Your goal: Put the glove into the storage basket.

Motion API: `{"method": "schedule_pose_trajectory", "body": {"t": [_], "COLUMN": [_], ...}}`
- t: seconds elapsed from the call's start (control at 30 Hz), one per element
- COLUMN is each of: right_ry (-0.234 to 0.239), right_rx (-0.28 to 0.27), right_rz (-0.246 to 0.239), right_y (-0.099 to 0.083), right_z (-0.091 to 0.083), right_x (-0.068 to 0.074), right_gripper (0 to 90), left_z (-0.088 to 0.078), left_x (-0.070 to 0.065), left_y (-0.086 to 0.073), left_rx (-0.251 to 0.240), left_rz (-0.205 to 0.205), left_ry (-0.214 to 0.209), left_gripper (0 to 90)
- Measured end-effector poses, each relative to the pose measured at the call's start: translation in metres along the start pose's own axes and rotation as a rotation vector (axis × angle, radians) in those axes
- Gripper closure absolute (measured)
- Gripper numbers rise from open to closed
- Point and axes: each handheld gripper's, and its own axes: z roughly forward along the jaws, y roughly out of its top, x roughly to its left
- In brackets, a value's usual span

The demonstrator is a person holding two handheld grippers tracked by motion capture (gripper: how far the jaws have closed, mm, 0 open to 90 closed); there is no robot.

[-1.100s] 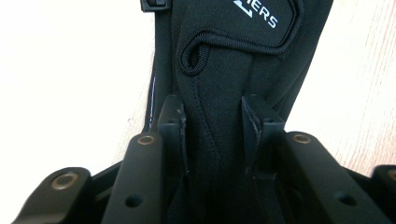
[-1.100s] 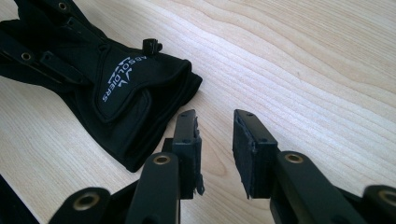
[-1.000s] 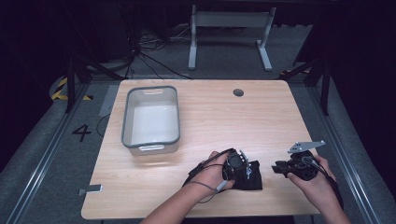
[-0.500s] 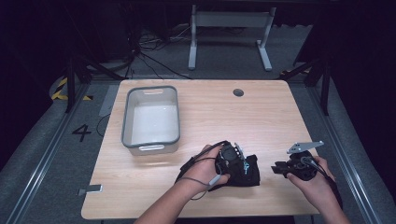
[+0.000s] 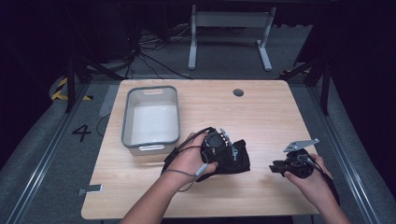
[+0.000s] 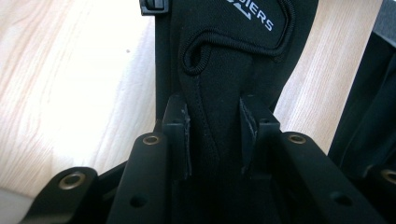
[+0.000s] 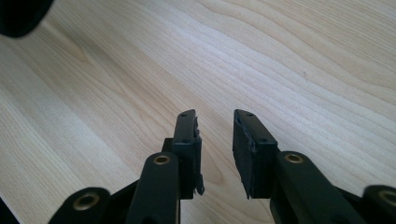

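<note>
While the left gripper [image 5: 219,145] clamps one black pouch [image 5: 233,158], its fingers [image 6: 180,135] press on both sides of a fold of the fabric. Pouch sits near the front middle of the table [image 5: 261,112], just right of the bin, part lifted in the grip. Material looks like neoprene: matte, soft, with a corded seam curving across it and a black plastic buckle at one edge. White printed lettering ends in "ERS"; the rest is cut off, can't read the full brand.

Right gripper [image 5: 280,167]: fingers [image 7: 189,135] apart with bare wood between them, nothing held. It sits near the table's front right, well apart from the pouch. Grey three-cornered plate on top.

Count: one pouch, one bin, two grippers. Bin [image 5: 150,140] is grey plastic, rectangular with rounded corners, pale inside, handle slots at both ends. Table is light wood-grain laminate, one round cable hole [image 5: 238,92] near the back. Floor left of the table carries a "4" [image 5: 81,132].
</note>
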Motion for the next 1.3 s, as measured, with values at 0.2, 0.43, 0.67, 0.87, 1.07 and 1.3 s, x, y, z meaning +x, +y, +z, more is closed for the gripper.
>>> {"method": "schedule_pose_trajectory", "body": {"t": [0.2,0.43,0.67,0.87,1.07,1.3], "right_ry": [0.009,0.015,0.021,0.024,0.016,0.009], "right_rx": [-0.01,-0.012,-0.01,-0.011,-0.01,-0.007], "right_rz": [0.003,0.005,0.007,0.01,0.02,0.034], "right_y": [0.004,0.01,0.012,0.014,0.011,0.007], "right_z": [-0.001,0.003,0.006,0.008,0.007,0.006], "right_x": [-0.002,-0.01,-0.015,-0.017,-0.016,-0.017], "right_gripper": [70.8,70.2,69.7,69.6,69.5,69.5], "left_z": [-0.01,-0.032,-0.046,-0.069,-0.083,-0.087], "left_x": [0.008,0.02,0.03,0.054,0.083,0.109], "left_y": [-0.003,-0.009,-0.015,-0.026,-0.038,-0.048], "left_rx": [-0.014,-0.06,-0.09,-0.134,-0.153,-0.176], "left_rz": [-0.042,-0.123,-0.171,-0.235,-0.311,-0.385], "left_ry": [0.004,0.007,0.02,0.067,0.121,0.167], "left_gripper": [67.6,67.5,67.5,67.4,67.4,67.4]}}
